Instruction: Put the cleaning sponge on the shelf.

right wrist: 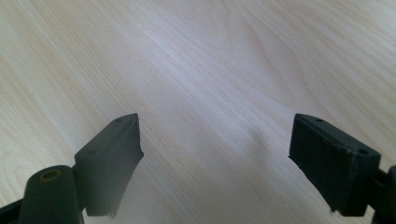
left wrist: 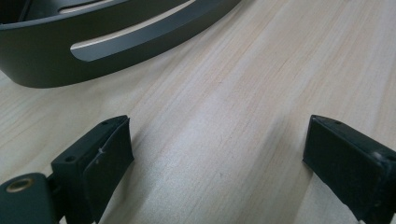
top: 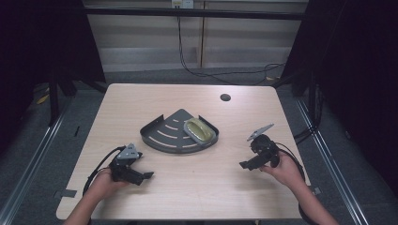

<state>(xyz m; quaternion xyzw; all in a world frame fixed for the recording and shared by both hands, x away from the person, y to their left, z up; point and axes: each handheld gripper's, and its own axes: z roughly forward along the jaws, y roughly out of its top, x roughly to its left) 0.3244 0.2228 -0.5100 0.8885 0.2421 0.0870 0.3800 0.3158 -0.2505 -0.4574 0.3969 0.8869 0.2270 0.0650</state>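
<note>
Two claws spread | pale wood table (top: 187, 187) | dark room

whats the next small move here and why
Probably bring the right gripper forward and inward toward the yellowish object lying in the right part of the dark corner tray. Both grippers rest over bare table with jaws wide open and nothing held, the left gripper too, and the right one looks somewhat closer to the object's side of the tray.
</note>
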